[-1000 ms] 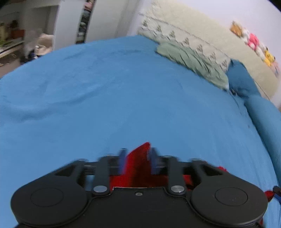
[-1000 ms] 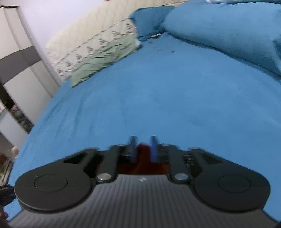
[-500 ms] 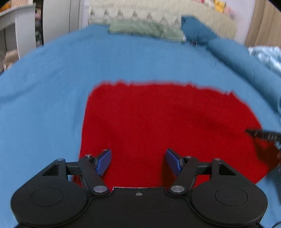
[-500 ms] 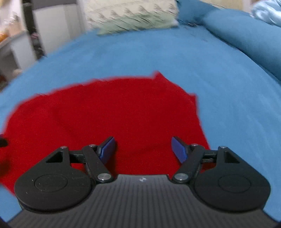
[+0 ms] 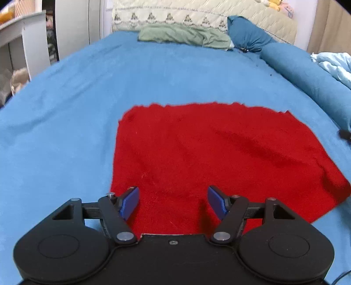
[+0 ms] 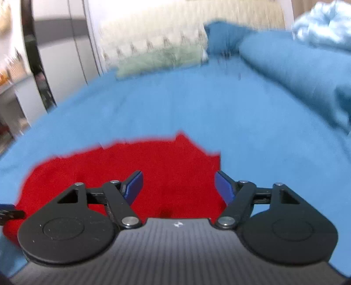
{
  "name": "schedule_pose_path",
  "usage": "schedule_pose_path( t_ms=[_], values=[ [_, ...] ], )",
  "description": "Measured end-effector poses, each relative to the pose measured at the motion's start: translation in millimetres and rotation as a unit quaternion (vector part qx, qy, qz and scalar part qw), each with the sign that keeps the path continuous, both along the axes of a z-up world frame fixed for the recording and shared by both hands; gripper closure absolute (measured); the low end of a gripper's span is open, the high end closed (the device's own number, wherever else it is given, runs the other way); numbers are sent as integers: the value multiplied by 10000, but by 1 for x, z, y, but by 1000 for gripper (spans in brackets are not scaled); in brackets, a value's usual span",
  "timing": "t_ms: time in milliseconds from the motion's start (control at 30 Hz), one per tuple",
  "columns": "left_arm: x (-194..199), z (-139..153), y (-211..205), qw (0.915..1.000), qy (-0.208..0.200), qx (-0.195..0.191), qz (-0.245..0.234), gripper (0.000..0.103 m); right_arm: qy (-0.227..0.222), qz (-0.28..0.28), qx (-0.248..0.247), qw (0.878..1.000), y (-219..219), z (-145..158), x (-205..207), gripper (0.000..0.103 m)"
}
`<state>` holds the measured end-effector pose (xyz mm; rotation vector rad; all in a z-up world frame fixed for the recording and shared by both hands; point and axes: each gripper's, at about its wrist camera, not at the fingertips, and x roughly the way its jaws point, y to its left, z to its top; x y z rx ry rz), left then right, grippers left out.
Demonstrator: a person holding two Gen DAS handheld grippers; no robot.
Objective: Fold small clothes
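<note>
The right wrist view is motion-blurred, and each gripper body hides the near edge of the red cloth [image 5: 219,153]. The cloth lies flat on the blue bed [image 5: 76,109], toward its near edge. The left gripper [image 5: 173,200] and right gripper [image 6: 178,186] hover over that cloth, both spread wide and holding nothing.

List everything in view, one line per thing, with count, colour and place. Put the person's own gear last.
cloth: one, red, spread flat on the bed, near side.
bed sheet: one, light blue, covers the whole bed.
headboard cover: one, cream, patterned, at the far end.
green cloth: one, pale green, crumpled by the headboard.
pillow: one, dark blue, right of the green cloth.
bolster: one, dark blue, along the right side.
blanket: one, pale blue, far right.
left gripper: black, blue pads, jaws open over the cloth.
right gripper: black, blue pads, jaws open over the cloth.
</note>
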<state>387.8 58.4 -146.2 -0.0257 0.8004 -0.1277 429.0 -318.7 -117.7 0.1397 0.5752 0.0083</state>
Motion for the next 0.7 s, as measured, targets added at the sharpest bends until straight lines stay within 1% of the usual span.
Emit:
schedule_pose_path(
  t_ms=[33,100,133,167,233,333,400,433,500,567,633,700],
  values=[
    [-2,7,-5,9999,-84,21,-50,18,-59,-75,-114,9999,-7,13,-10,8],
    [-7,19,-18,9995,-307,23,-91,1,-60,-105,-289,9995,-20,21,-23,7],
    [-7,24,-27,9991,-406,-49,-101,0,-34,-82,-382,9992,-27,20,-31,7],
    [-4,26,-36,9989,-419,-124,-152,0,52,-109,-491,9987,-31,14,-34,7],
    [9,28,-58,9989,-350,-216,-239,0,324,-270,-579,9974,-37,-4,-35,7],
    [28,22,-88,9989,-213,-292,-307,0,471,-410,-217,9978,-44,-34,-45,10],
    [41,12,-104,9988,-79,-348,-344,0,482,-475,-132,9976,-41,-48,-49,12],
    [44,9,-109,9989,-25,-325,-349,0,484,-496,-110,9975,-40,-56,-48,14],
    [51,-3,-120,9991,117,-193,-347,0,517,-511,-61,9973,-38,-70,-45,24],
    [58,-16,-127,9991,275,-58,-324,0,514,-501,-77,9974,-33,-81,-48,25],
    [62,-27,-131,9985,436,83,-315,0,460,-474,-251,9975,-25,-86,-53,25],
    [63,-37,-134,9979,480,238,-356,0,404,-365,-372,9978,-18,-90,-51,26]
  ],
)
